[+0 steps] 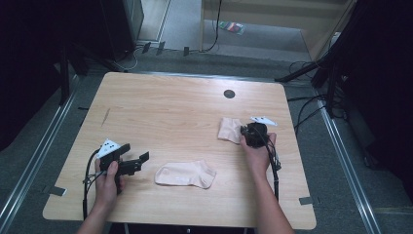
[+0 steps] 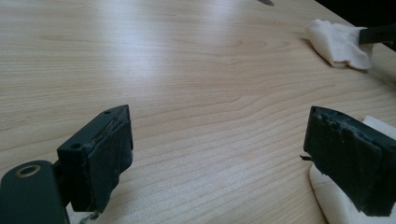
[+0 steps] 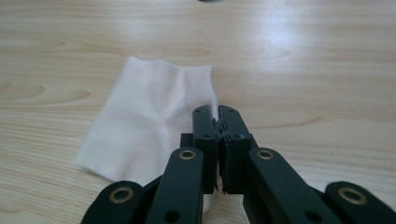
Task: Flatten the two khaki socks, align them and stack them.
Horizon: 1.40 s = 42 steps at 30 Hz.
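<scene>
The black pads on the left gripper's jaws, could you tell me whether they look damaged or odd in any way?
Yes. In the left gripper view the pads look worn: their edges are ragged and seem to peel from the jaws, and a frayed scrap hangs below the left one. The left gripper stands open over the table, holding nothing.

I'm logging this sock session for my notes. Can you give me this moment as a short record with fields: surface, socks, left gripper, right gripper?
surface: wooden table with a dark round hole near its far edge
socks: two pale socks; flat sock lies near the front edge, folded sock lies farther back on the right
left gripper: jaws wide open, nothing between them, held beside the flat sock
right gripper: jaws closed on the edge of the folded sock
hands: one hand on each gripper, forearms coming in from the near edge
</scene>
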### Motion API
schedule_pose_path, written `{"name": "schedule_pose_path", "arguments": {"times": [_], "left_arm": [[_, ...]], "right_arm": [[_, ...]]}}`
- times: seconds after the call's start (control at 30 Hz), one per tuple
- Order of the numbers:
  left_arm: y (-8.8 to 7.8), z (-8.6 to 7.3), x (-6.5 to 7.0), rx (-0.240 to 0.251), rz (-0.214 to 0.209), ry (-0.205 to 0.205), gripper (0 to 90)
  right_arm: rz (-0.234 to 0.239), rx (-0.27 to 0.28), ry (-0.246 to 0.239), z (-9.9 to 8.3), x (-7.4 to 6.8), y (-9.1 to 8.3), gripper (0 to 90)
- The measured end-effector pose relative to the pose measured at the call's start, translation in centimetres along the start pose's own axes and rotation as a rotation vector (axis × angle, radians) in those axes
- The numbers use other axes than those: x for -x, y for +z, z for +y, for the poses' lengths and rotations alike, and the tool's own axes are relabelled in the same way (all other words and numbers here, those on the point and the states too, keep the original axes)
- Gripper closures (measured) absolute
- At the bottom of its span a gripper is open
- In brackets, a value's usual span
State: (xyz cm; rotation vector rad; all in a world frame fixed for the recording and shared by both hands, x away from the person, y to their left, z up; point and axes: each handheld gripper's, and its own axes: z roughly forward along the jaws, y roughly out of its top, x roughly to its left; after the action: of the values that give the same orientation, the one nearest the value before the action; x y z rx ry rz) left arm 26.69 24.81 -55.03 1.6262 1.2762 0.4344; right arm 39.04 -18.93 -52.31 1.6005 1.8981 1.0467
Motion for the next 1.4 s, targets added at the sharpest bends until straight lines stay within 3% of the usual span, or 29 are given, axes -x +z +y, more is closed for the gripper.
{"name": "schedule_pose_path", "arguments": {"times": [0.2,0.37,0.4,0.43,0.47,0.53,0.57,0.63,0.67,0.77,0.8,0.83,0.87,1.0,1.03,1.1,1.2,1.23,1.33,1.4], "left_arm": [[0.0,0.0,0.0,0.001,0.001,-0.002,8.7],[0.0,0.0,0.0,0.004,-0.001,-0.008,8.7],[0.0,0.0,0.0,0.004,-0.001,-0.008,8.7],[0.0,0.0,0.0,0.004,-0.002,-0.007,8.7],[0.0,0.0,0.0,0.004,-0.002,-0.007,8.7],[0.0,0.0,-0.1,0.006,-0.002,-0.009,8.7],[0.0,0.0,-0.1,0.007,-0.001,-0.011,8.7],[0.0,0.0,-0.1,0.009,-0.002,-0.012,8.7],[0.0,0.0,-0.1,0.009,-0.002,-0.012,8.7],[0.0,0.0,-0.1,0.017,-0.002,-0.005,8.7],[0.0,0.0,-0.1,0.017,-0.002,-0.005,8.7],[-0.2,0.0,-0.1,0.018,-0.002,0.002,8.7],[-0.2,0.0,-0.1,0.023,-0.003,0.0,8.7],[-0.3,0.0,-0.2,0.031,-0.006,-0.01,8.7],[-0.3,0.0,-0.2,0.03,-0.006,-0.014,8.7],[-0.3,0.0,-0.2,0.03,-0.008,-0.011,8.7],[-0.2,0.0,-0.1,0.029,0.013,-0.009,13.7],[-0.2,0.0,0.0,0.032,0.01,-0.007,14.0],[-0.2,0.0,0.1,0.033,0.011,0.005,14.1],[-0.2,0.0,0.1,0.032,0.011,0.006,14.1]], "right_arm": [[0.056,0.032,-0.015,1.6,-1.9,-1.6,88.4],[0.145,0.046,-0.04,3.0,-5.1,-2.4,88.4],[0.145,0.046,-0.04,3.0,-5.1,-2.4,88.4],[0.171,0.052,-0.05,3.3,-6.2,-2.5,88.5],[0.171,0.052,-0.05,3.3,-6.2,-2.5,88.5],[0.206,0.054,-0.066,3.6,-7.9,-2.6,88.5],[0.241,0.057,-0.088,3.9,-9.5,-2.6,88.5],[0.283,0.062,-0.102,4.3,-11.1,-2.8,88.5],[0.283,0.062,-0.102,4.3,-11.1,-2.8,88.5],[0.396,0.096,-0.132,5.4,-14.2,-3.8,88.5],[0.396,0.096,-0.132,5.4,-14.2,-3.8,88.5],[0.46,0.127,-0.138,5.8,-15.2,-4.7,88.5],[0.488,0.135,-0.135,5.9,-15.4,-5.1,88.5],[0.536,0.127,-0.089,5.8,-15.0,-5.5,88.5],[0.546,0.096,-0.043,5.2,-13.7,-4.9,88.4],[0.537,0.048,-0.022,4.2,-12.4,-3.7,88.4],[0.504,-0.053,0.008,2.0,-9.8,-1.1,88.4],[0.471,-0.077,0.002,1.1,-8.9,-0.3,88.4],[0.4,-0.118,-0.041,-0.4,-7.2,1.0,88.3],[0.385,-0.124,-0.053,-0.7,-6.8,1.1,88.2]]}}
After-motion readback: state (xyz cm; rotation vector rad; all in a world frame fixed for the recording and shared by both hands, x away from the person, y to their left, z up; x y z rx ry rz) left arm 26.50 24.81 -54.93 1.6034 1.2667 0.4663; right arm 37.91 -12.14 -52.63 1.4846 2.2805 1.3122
